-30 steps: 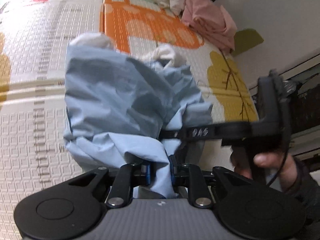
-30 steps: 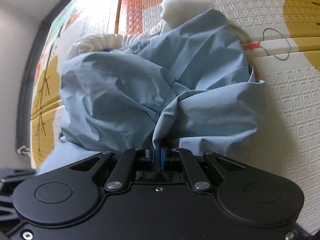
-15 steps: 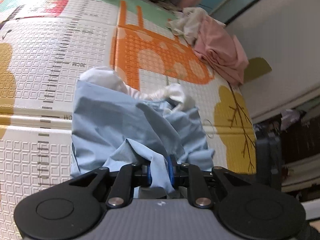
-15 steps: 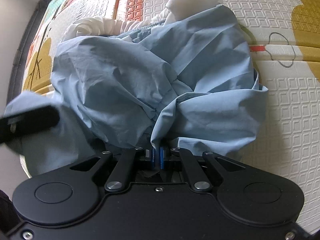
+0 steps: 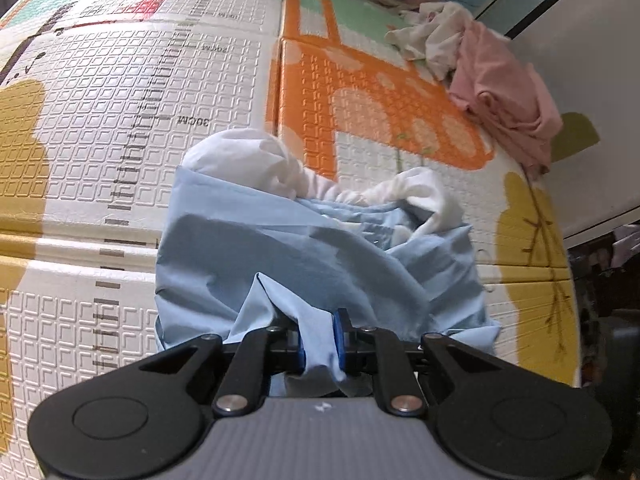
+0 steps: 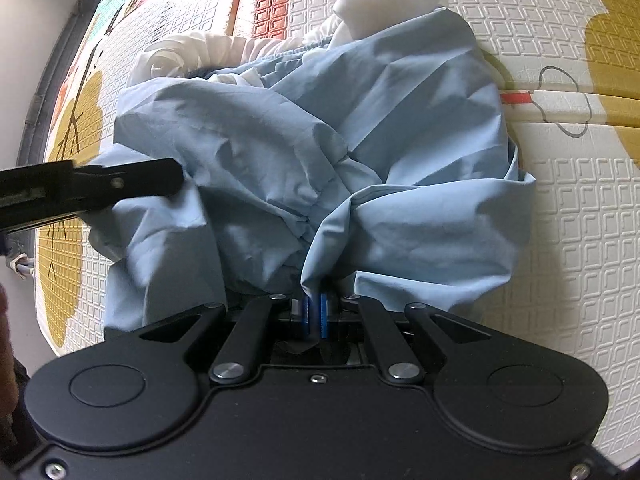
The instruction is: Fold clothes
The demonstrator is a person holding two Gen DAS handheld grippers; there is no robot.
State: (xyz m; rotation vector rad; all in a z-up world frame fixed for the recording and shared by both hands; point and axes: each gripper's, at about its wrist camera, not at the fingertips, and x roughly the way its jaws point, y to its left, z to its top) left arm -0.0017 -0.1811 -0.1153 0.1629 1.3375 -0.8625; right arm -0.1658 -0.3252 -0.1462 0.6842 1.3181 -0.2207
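A crumpled light blue garment point(image 5: 304, 256) with a white gathered lining point(image 5: 248, 160) lies on the patterned foam play mat point(image 5: 120, 120). My left gripper point(image 5: 319, 346) is shut on a fold of its near edge. In the right wrist view the same blue garment point(image 6: 360, 152) fills the middle, and my right gripper point(image 6: 315, 316) is shut on another fold of it. The left gripper's black finger point(image 6: 100, 188) reaches in from the left edge of that view, against the cloth.
A pile of pink point(image 5: 508, 96) and white clothes point(image 5: 432, 36) lies at the mat's far right by a white wall point(image 5: 580, 60). Dark furniture point(image 5: 612, 320) stands past the mat's right edge. A dark baseboard point(image 6: 52, 80) borders the mat on the left in the right wrist view.
My left gripper has lifted and pulled back with its fold, showing more mat. The right gripper has left the left wrist view. The left finger now shows further in, in the right wrist view.
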